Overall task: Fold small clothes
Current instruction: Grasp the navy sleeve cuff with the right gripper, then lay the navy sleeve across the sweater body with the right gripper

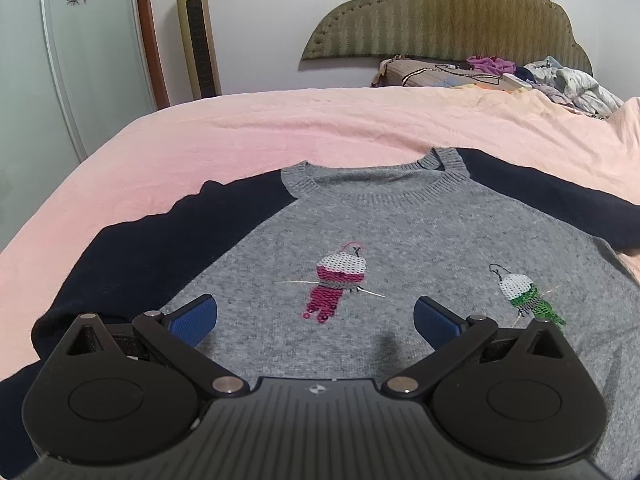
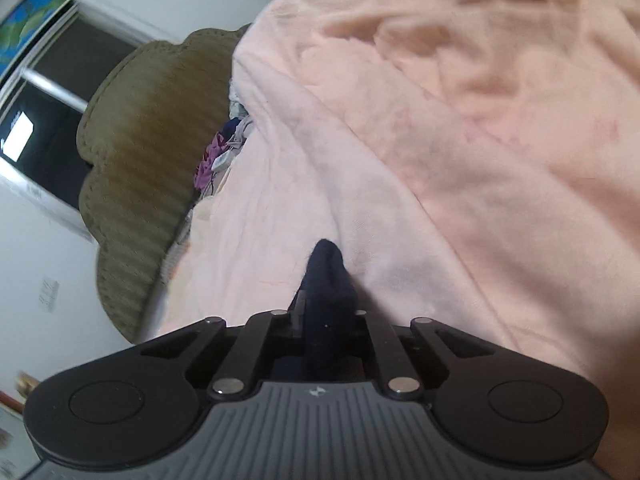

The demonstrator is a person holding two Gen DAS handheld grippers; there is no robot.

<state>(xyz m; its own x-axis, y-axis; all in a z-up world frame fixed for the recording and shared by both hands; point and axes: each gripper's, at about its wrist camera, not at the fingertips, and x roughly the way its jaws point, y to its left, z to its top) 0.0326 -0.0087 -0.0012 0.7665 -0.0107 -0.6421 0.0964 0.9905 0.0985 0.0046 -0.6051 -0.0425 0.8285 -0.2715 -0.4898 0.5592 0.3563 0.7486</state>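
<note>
The right gripper (image 2: 326, 300) has its jaws clamped together on a bunch of navy knit fabric (image 2: 326, 280). It matches the sweater's sleeve colour, but the right wrist view doesn't show where it joins the sweater. The fingertips are buried in the cloth, so the pads can't be seen. That whole view is tilted and blurry, esp. toward the top right.

The left gripper (image 1: 316, 318) hangs over the sweater (image 1: 400, 240) w/ its jaws spread wide and nothing between the blue pads (image 1: 194, 318); I can't tell if they touch the knit.

The sweater lies flat, front up, on the pink blanket (image 1: 200, 140), neck pointing toward the headboard (image 1: 448, 16). It has a grey body, navy sleeves and a ribbed collar. There are 2 stitched figures on the chest: a red-and-white one (image 1: 338, 286) near the middle and a green-and-white one (image 1: 524, 294) to its right. The left gripper's body covers the hem, and the right-hand sleeve (image 1: 560, 204) runs out of frame, so its cuff isn't visible. The left-hand sleeve (image 1: 132, 256) spreads out sideways, w/ its end partly behind the gripper.

The blanket is smooth near the sweater and heavily rumpled in the right wrist view. By the olive scalloped headboard sits a heap of mixed clothes (image 1: 568, 80) plus a cable, too small to sort out. A gold tower fan (image 1: 198, 32) stands at the white wall, w/ a flowered glass panel (image 1: 80, 20) left of it. A dark window (image 2: 44, 120) shows in the right wrist view.
</note>
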